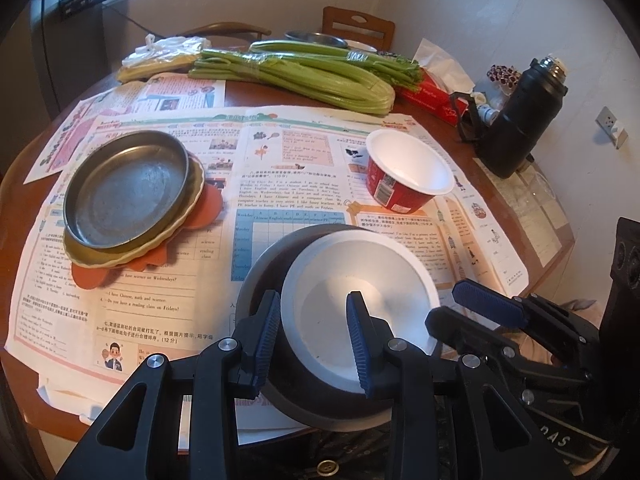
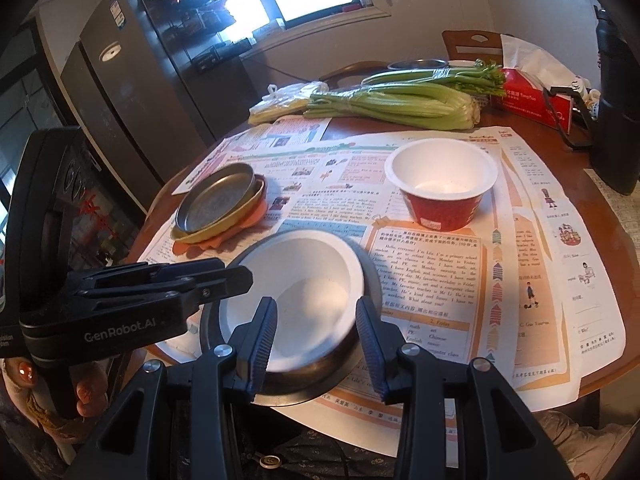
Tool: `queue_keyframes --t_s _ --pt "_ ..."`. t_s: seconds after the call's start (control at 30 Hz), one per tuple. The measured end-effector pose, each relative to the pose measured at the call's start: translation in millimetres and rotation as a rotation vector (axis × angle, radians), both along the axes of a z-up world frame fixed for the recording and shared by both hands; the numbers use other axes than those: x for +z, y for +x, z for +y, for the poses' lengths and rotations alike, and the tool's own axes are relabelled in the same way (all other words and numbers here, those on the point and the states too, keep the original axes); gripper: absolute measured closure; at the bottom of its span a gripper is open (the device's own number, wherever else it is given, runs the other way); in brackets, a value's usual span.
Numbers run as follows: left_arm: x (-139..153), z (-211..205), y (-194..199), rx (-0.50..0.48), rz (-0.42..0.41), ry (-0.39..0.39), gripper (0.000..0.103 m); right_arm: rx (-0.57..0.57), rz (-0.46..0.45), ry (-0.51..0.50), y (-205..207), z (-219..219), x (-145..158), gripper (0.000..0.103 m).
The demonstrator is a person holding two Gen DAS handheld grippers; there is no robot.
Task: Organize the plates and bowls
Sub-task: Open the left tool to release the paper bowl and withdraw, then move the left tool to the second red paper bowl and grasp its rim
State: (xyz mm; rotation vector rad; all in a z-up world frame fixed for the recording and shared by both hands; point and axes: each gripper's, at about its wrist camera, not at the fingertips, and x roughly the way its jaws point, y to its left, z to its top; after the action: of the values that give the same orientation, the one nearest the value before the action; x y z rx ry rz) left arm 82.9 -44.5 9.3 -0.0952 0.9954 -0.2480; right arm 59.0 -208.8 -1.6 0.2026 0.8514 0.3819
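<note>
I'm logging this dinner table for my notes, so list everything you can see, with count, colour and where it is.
White bowl: one, white, nested in the metal bowl at the near edge
Metal bowl: one, grey, near edge
Red cup bowl: one, red outside and white inside, right of centre
Metal plate: one, grey, top of the left stack
Yellow plate: one, under the metal plate
Orange plate: one, bottom of the stack
Newspaper: several sheets, covering the table
Celery: bundles, green, far side
Tissue box: one, red, far right
Flask: one, black, right
Left gripper: black, shut on white bowl
Right gripper: black, astride the bowls' near rims
</note>
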Motion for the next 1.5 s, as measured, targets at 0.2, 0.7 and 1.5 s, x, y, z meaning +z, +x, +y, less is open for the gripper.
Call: queue_keyframes --t_s 0.2,0.7,1.5 --pt "10 -6 1 -0.021 -0.036 0.004 0.068 -0.056 -0.057 0.017 -2 -11 12 0.061" --pt "14 -29 35 -0.065 -0.142 0.098 0.066 -0.199 -0.097 -0.009 21 -47 8 0.061" --pt "10 -71 128 -0.177 -0.054 0.004 0.064 -0.293 -0.058 -0.025 85 -84 5 0.061"
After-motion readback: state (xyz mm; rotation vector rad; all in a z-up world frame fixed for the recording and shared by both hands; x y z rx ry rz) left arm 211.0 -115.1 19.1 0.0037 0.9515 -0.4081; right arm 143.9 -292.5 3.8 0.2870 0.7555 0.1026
